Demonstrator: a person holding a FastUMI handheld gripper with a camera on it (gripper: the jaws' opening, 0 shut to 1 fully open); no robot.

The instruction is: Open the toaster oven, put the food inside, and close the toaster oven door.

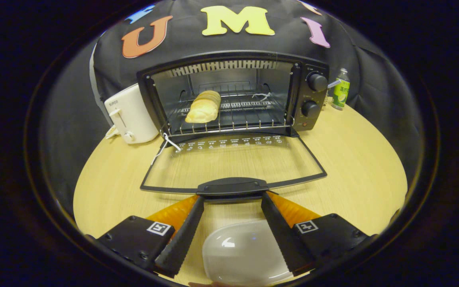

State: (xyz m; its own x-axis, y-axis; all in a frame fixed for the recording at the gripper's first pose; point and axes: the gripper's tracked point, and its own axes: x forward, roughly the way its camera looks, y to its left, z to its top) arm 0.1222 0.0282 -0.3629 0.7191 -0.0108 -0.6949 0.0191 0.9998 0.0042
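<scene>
Toaster oven at upper centre of the frame, wide open; one bread roll lying on its wire rack, left of middle. Glass door folded flat toward the lower centre, its single black handle just ahead of the fingertips. Likely stiff, hinged, light to swing; glass fragile, so best taken by the handle bar. Gripper spread open, fingers either side of the handle, holding nothing. One white plate between the fingers, bottom centre. Two knobs at right. One white toaster at left, one green bottle at upper right, all on the wooden table.
</scene>
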